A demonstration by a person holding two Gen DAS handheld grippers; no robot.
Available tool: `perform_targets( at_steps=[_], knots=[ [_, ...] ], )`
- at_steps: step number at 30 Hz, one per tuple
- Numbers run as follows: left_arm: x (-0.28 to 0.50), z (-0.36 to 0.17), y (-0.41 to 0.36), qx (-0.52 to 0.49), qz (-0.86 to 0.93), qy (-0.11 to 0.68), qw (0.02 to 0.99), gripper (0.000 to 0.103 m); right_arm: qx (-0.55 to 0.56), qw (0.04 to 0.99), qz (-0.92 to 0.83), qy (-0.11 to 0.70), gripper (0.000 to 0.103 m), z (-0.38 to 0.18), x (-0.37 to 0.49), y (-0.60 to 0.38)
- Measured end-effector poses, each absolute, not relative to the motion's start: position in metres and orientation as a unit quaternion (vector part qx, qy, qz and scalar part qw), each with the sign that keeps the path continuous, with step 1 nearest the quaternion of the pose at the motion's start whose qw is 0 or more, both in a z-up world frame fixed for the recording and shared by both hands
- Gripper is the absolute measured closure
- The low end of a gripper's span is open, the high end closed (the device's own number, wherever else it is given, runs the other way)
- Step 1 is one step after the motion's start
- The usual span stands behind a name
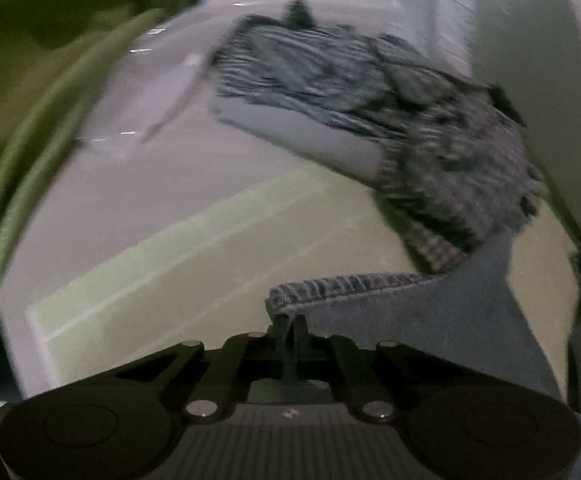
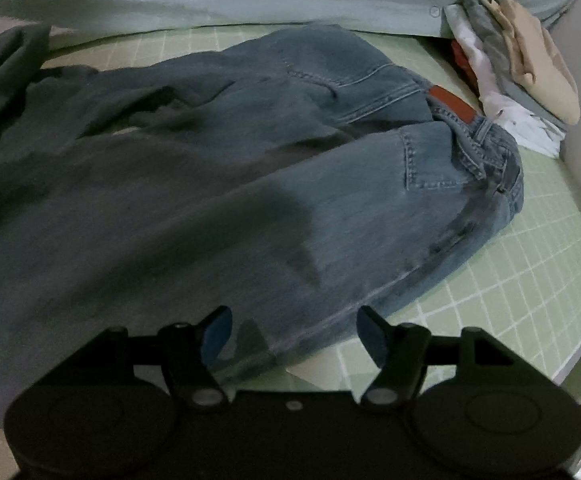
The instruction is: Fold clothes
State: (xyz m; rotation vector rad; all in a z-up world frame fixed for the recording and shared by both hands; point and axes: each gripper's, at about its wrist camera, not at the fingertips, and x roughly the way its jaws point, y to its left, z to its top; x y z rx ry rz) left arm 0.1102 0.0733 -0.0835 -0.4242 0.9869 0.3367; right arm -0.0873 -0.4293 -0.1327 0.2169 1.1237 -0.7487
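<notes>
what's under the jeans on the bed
The jeans lie on a green checked sheet, which shows around their right and near edges. Whatever sits beneath their middle is covered by denim and cannot be seen.
</notes>
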Motion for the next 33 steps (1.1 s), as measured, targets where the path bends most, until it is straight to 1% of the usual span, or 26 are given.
perform_targets(
  at_steps=[2,4,7,8,9,10,11,12,14,16,17,19,24,26,27,30,31,32,33],
  knots=[
    [0.102,-0.084,0.081,-0.201,0.164,0.47,0.844,0.1,0.115,0.774,-0.348,0.516,0.033,-0.134,-0.092,-0.427],
    [0.096,-0.083,0.08,-0.176,0.159,0.473,0.849,0.099,0.134,0.773,-0.35,0.512,0.033,-0.137,-0.097,-0.426],
    [0.093,-0.082,0.066,-0.129,0.151,0.475,0.857,0.094,0.163,0.771,-0.354,0.504,0.032,-0.14,-0.105,-0.425],
    [0.092,-0.08,0.062,-0.119,0.149,0.475,0.859,0.084,0.173,0.77,-0.355,0.502,0.032,-0.141,-0.108,-0.425],
    [0.091,-0.079,0.06,-0.119,0.142,0.476,0.859,0.077,0.182,0.769,-0.356,0.499,0.031,-0.142,-0.11,-0.425],
    [0.091,-0.077,0.058,-0.123,0.135,0.476,0.86,0.065,0.193,0.769,-0.356,0.494,0.029,-0.142,-0.114,-0.426],
    [0.09,-0.074,0.056,-0.128,0.13,0.473,0.862,0.058,0.204,0.773,-0.355,0.484,0.024,-0.14,-0.12,-0.43],
    [0.089,-0.07,0.052,-0.129,0.127,0.469,0.865,0.054,0.213,0.779,-0.355,0.471,0.02,-0.138,-0.126,-0.435],
    [0.087,-0.061,0.04,-0.125,0.124,0.458,0.872,0.043,0.223,0.789,-0.363,0.443,0.009,-0.134,-0.137,-0.451],
    [0.082,-0.051,0.025,-0.121,0.119,0.444,0.88,0.037,0.232,0.797,-0.372,0.416,0.003,-0.131,-0.147,-0.471],
    [0.079,-0.046,0.015,-0.119,0.115,0.439,0.883,0.036,0.239,0.798,-0.374,0.407,0.002,-0.13,-0.152,-0.486],
    [0.07,-0.037,-0.007,-0.117,0.11,0.429,0.889,0.033,0.252,0.801,-0.379,0.388,0.001,-0.129,-0.161,-0.516],
    [0.028,-0.022,-0.077,-0.127,0.119,0.411,0.895,0.03,0.284,0.8,-0.4,0.344,0.001,-0.125,-0.19,-0.617],
    [0.006,-0.018,-0.113,-0.124,0.107,0.406,0.899,0.025,0.304,0.796,-0.411,0.324,0.001,-0.129,-0.201,-0.665],
    [-0.003,-0.017,-0.128,-0.122,0.102,0.405,0.901,0.025,0.314,0.791,-0.417,0.319,0.001,-0.132,-0.205,-0.687],
    [-0.03,-0.015,-0.172,-0.124,0.097,0.405,0.901,0.024,0.338,0.774,-0.424,0.327,0.01,-0.144,-0.208,-0.742],
    [-0.037,-0.015,-0.184,-0.123,0.097,0.407,0.9,0.024,0.341,0.774,-0.417,0.334,0.022,-0.147,-0.207,-0.754],
    [-0.043,-0.015,-0.197,-0.121,0.094,0.411,0.899,0.024,0.343,0.776,-0.405,0.342,0.037,-0.15,-0.205,-0.764],
    [-0.046,-0.015,-0.209,-0.115,0.088,0.414,0.899,0.024,0.343,0.78,-0.389,0.351,0.043,-0.152,-0.202,-0.77]
  ],
)
